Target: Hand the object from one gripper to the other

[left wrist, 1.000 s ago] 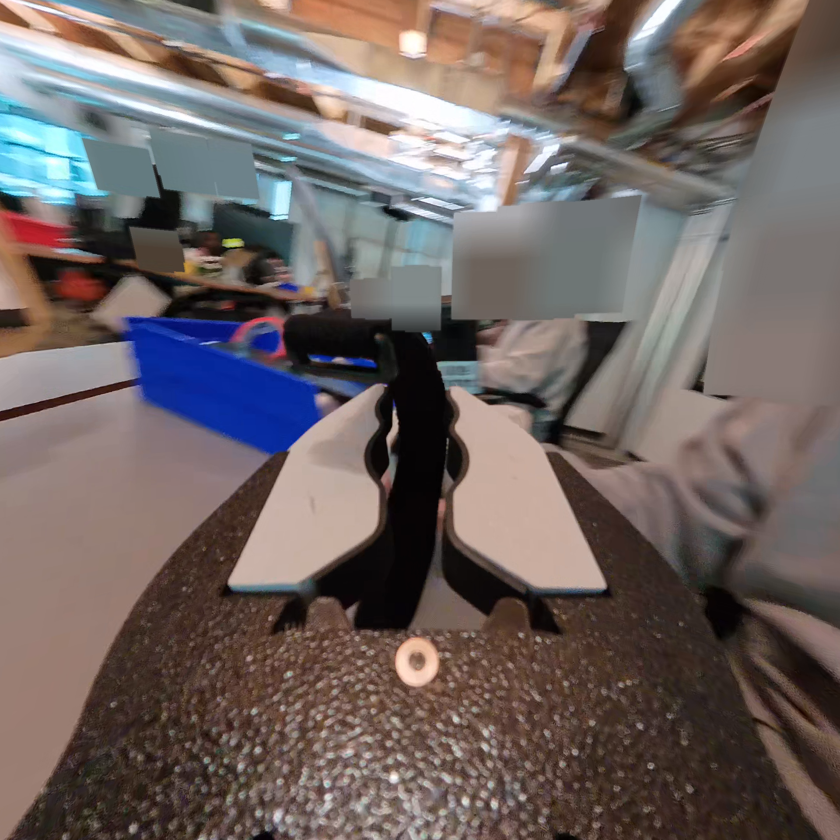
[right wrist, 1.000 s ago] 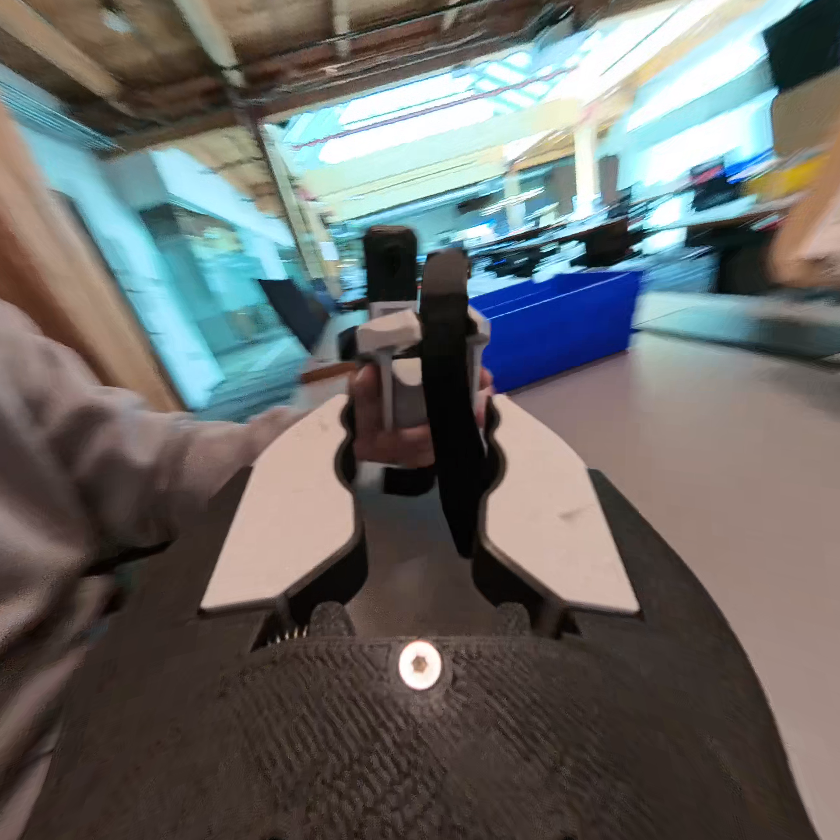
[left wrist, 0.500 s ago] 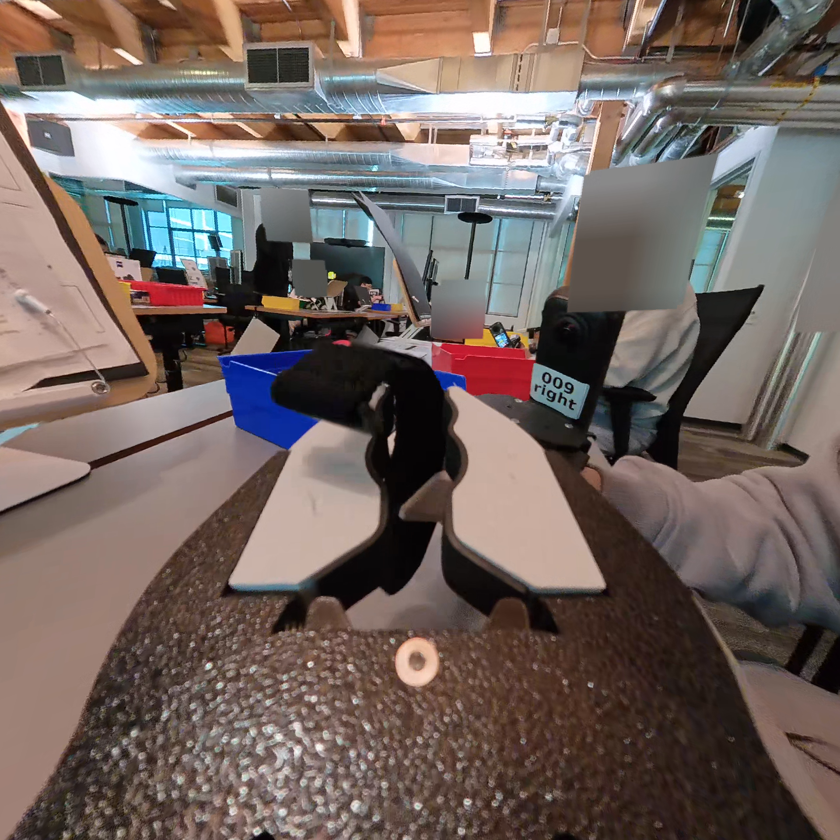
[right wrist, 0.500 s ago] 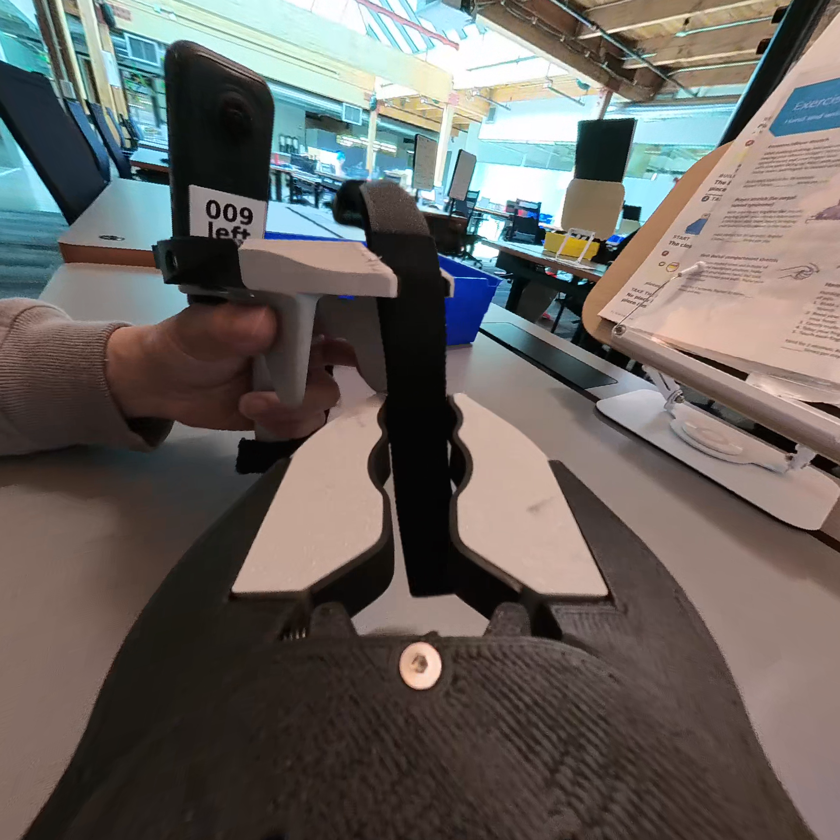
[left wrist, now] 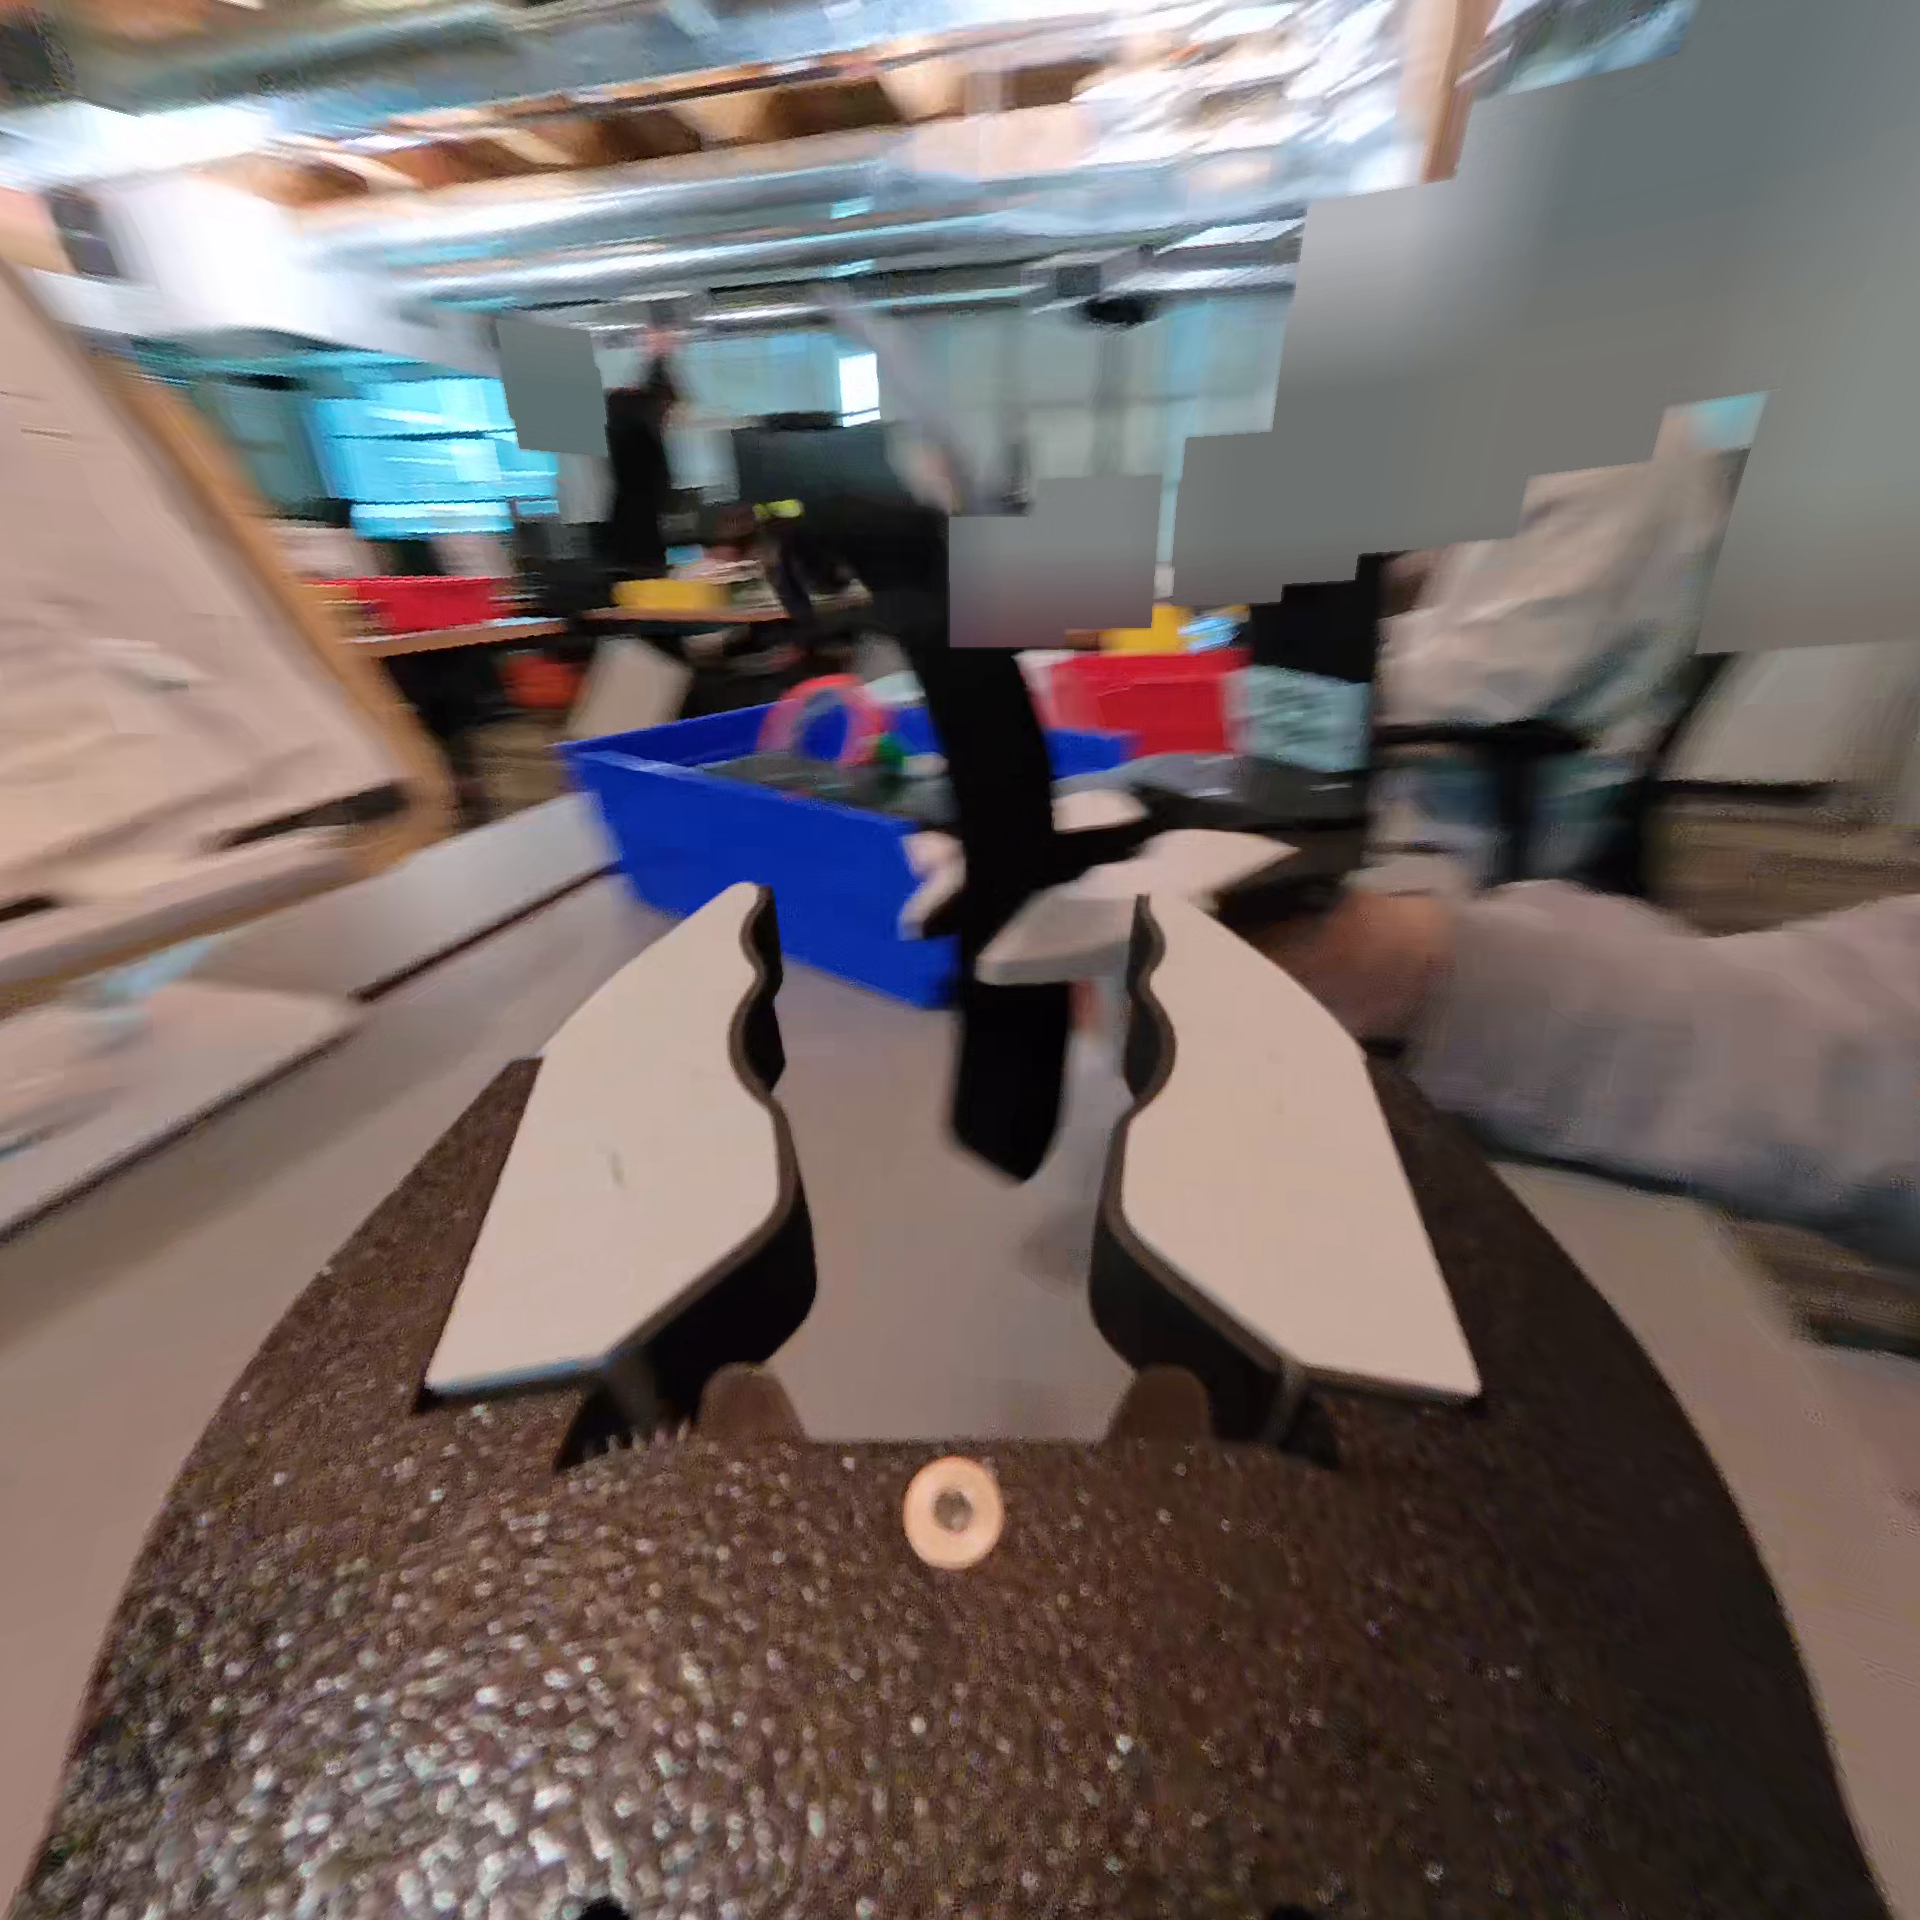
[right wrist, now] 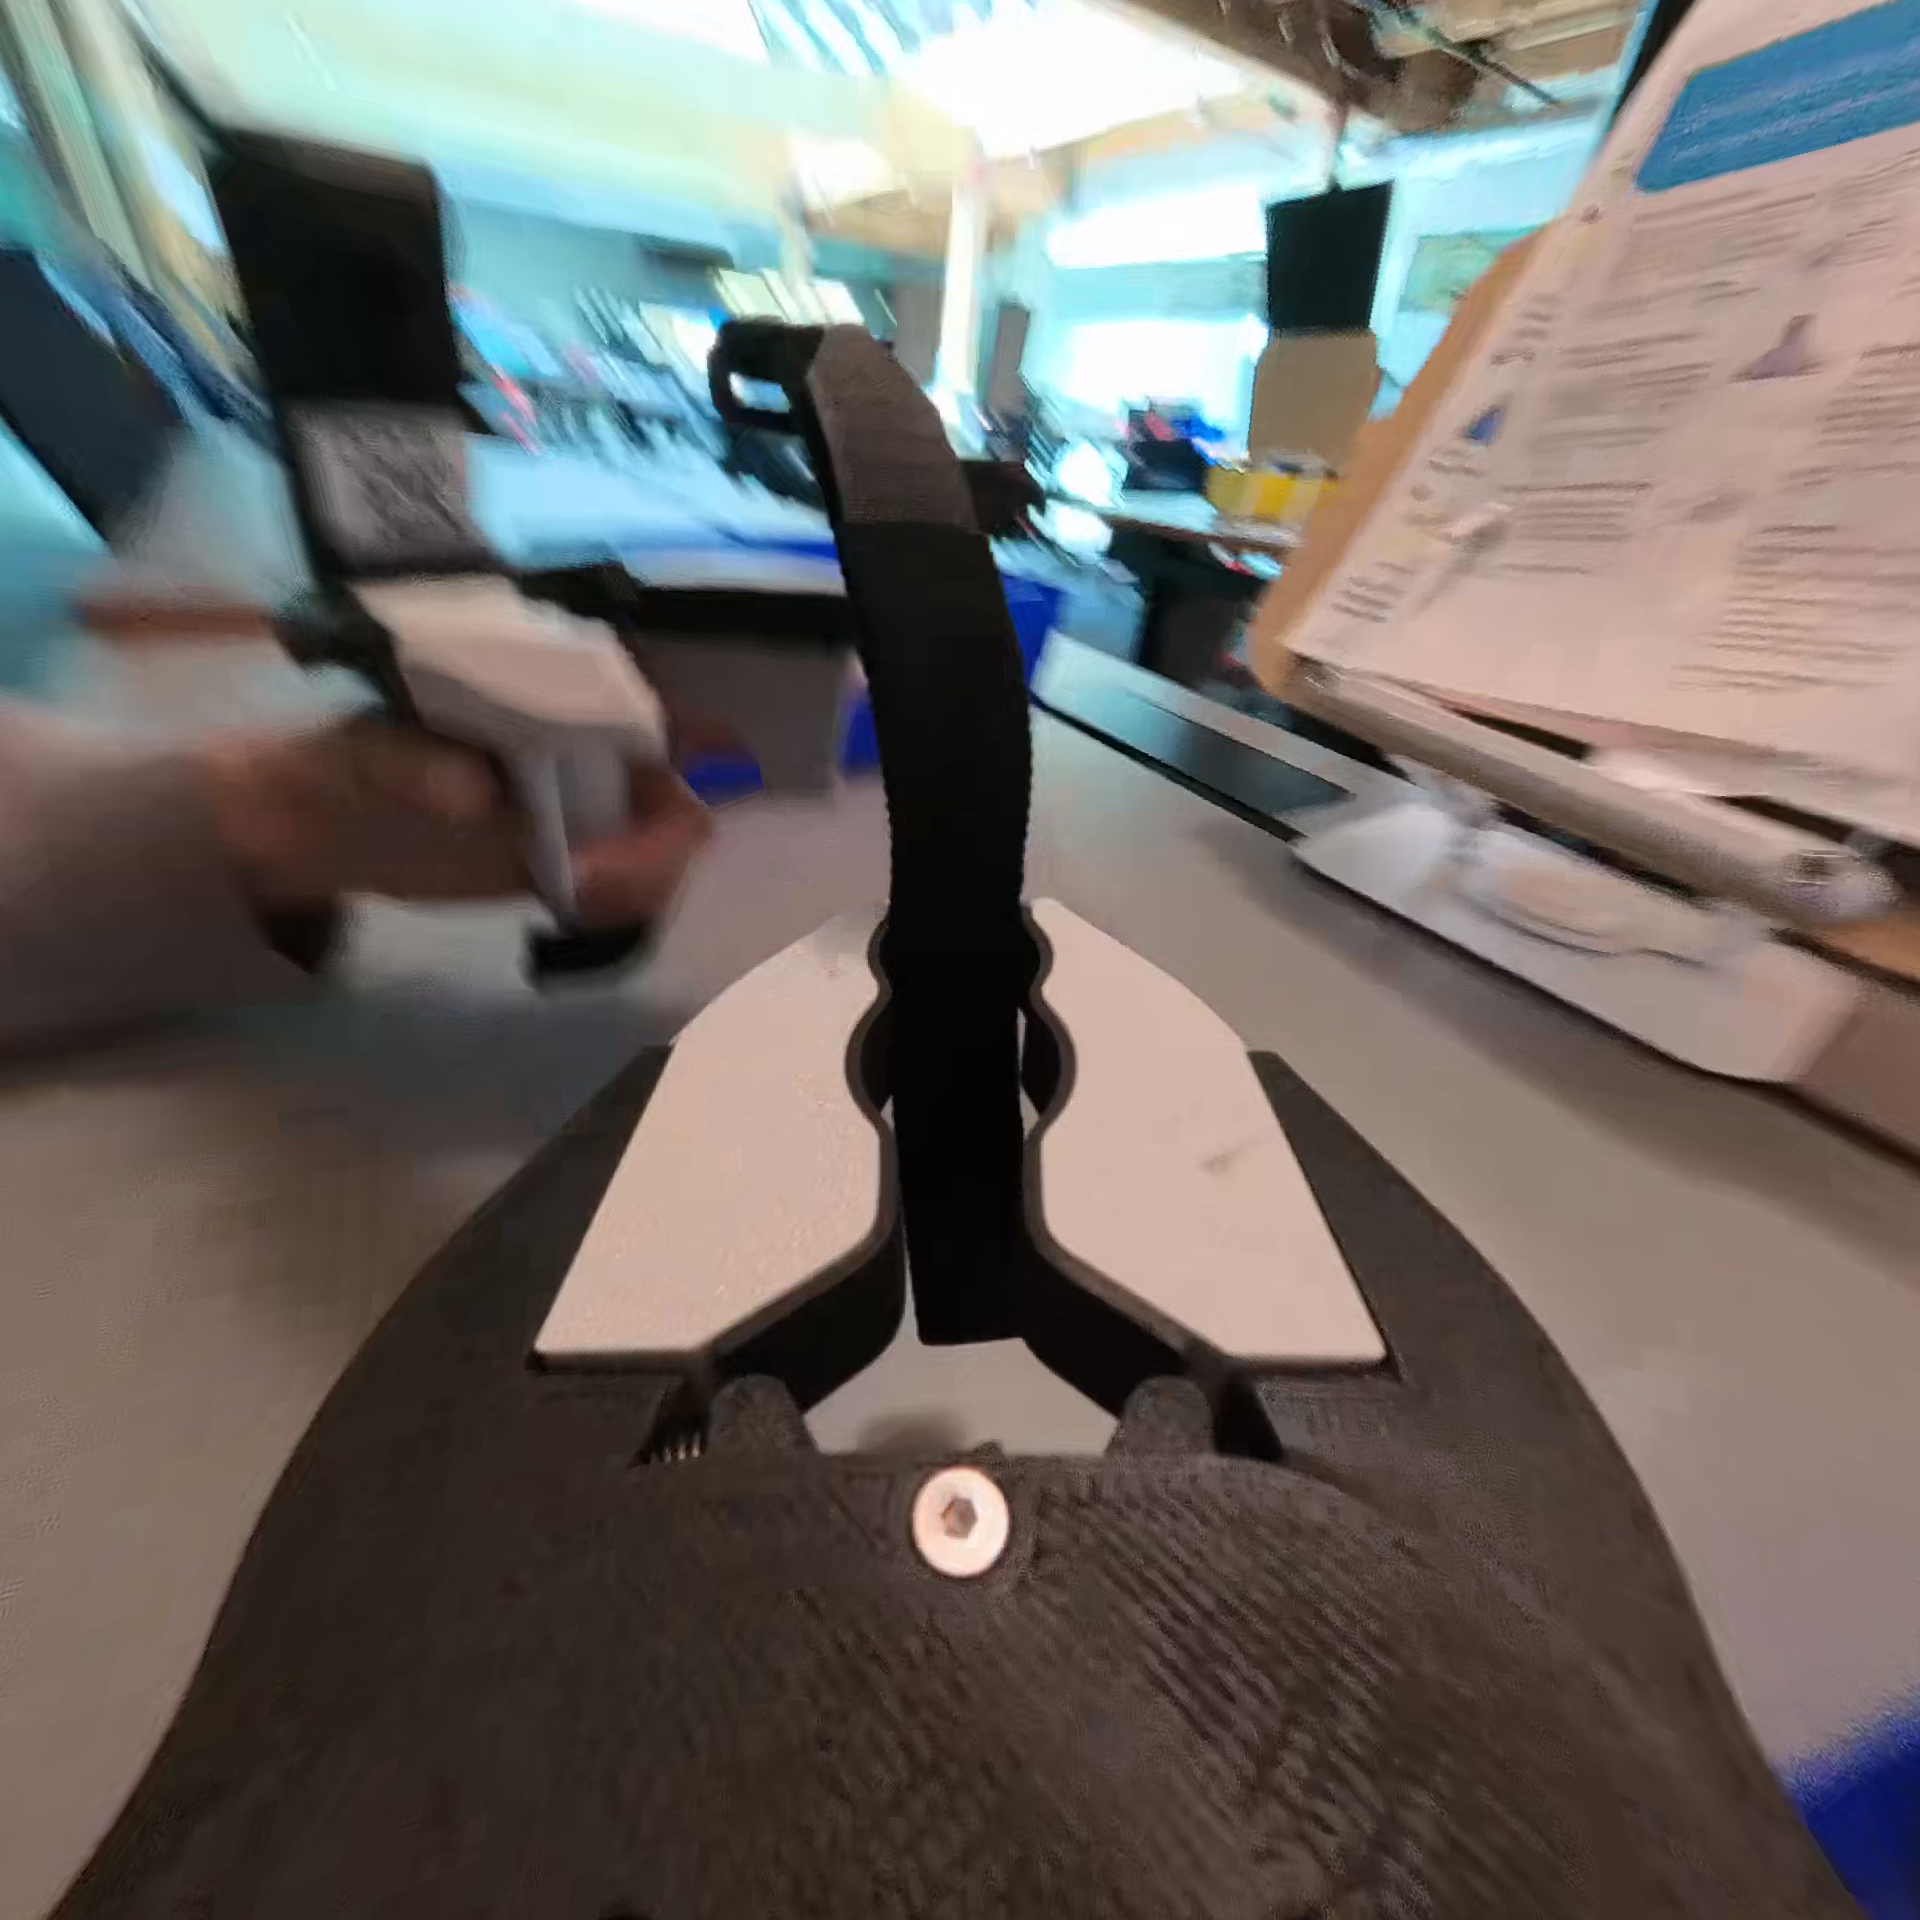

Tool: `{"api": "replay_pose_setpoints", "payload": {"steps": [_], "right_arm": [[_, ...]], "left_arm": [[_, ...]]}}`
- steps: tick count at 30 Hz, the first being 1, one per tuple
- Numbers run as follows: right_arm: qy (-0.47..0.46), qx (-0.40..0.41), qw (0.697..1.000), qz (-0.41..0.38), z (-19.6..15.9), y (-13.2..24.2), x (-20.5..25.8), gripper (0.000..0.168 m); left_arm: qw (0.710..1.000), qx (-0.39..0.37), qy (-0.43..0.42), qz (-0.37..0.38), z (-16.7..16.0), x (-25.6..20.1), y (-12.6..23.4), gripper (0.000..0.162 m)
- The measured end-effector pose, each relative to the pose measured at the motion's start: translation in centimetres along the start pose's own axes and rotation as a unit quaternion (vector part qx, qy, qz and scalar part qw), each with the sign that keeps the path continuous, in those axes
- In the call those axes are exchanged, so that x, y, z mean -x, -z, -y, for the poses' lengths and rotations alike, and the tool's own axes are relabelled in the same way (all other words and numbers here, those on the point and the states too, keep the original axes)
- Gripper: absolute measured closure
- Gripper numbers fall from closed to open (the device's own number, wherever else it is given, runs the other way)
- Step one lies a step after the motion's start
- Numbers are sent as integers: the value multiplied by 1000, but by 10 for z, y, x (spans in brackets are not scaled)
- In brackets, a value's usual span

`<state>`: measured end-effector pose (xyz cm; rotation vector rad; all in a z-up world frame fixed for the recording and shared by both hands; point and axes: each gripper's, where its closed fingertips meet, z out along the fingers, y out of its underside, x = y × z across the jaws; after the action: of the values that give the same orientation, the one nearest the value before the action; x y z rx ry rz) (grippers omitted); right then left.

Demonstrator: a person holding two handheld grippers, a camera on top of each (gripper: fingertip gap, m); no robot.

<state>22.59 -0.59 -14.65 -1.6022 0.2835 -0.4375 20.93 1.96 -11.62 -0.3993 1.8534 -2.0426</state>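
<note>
The object is a black fabric strap with a buckle at its top end. My right gripper is shut on its lower part and holds it upright above the grey table. In the left wrist view my left gripper is open and empty, its jaws wide apart. The strap hangs just ahead of it, nearer its right finger, touching neither. The right gripper's fingers clamp the strap there. The left gripper shows in a hand at the left of the right wrist view, apart from the strap.
A blue bin with items in it stands on the table behind the strap. A document stand with papers rises at the right of the right wrist view. A grey sleeve reaches in from the right.
My left gripper has opened and let go of the strap, then drawn back from it. My right gripper has stayed shut on the strap and now holds it alone.
</note>
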Motion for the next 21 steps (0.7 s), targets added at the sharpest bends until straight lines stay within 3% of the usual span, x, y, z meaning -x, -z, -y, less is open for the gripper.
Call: {"api": "replay_pose_setpoints", "payload": {"steps": [2, 4, 6, 10, 16, 18, 20, 21], "right_arm": [[92, 88, 990, -52, -25, 1, -15, 149], [127, 132, 980, -74, -38, -1, -18, 149], [110, 136, 982, -67, -40, -6, -11, 148], [81, 123, 987, -65, -36, -10, -4, 148], [59, 106, 991, -51, -33, -11, 1, 148], [53, 97, 993, -41, -31, -12, 4, 148], [56, 73, 995, -30, -25, -12, 7, 142], [58, 51, 997, -31, -18, -11, 6, 130]], "left_arm": [[986, 34, -104, 127, -2, 33, 11, 99], [950, 68, -233, 197, -2, 45, 18, 101], [915, 95, -329, 213, -5, 39, 14, 104], [851, 193, -462, 155, -43, 18, -3, 107], [800, 233, -518, 192, -50, 26, -4, 137], [781, 246, -534, 210, -48, 32, -1, 156], [788, 242, -522, 221, -45, 35, 1, 158], [806, 232, -495, 228, -43, 36, 2, 158]]}}
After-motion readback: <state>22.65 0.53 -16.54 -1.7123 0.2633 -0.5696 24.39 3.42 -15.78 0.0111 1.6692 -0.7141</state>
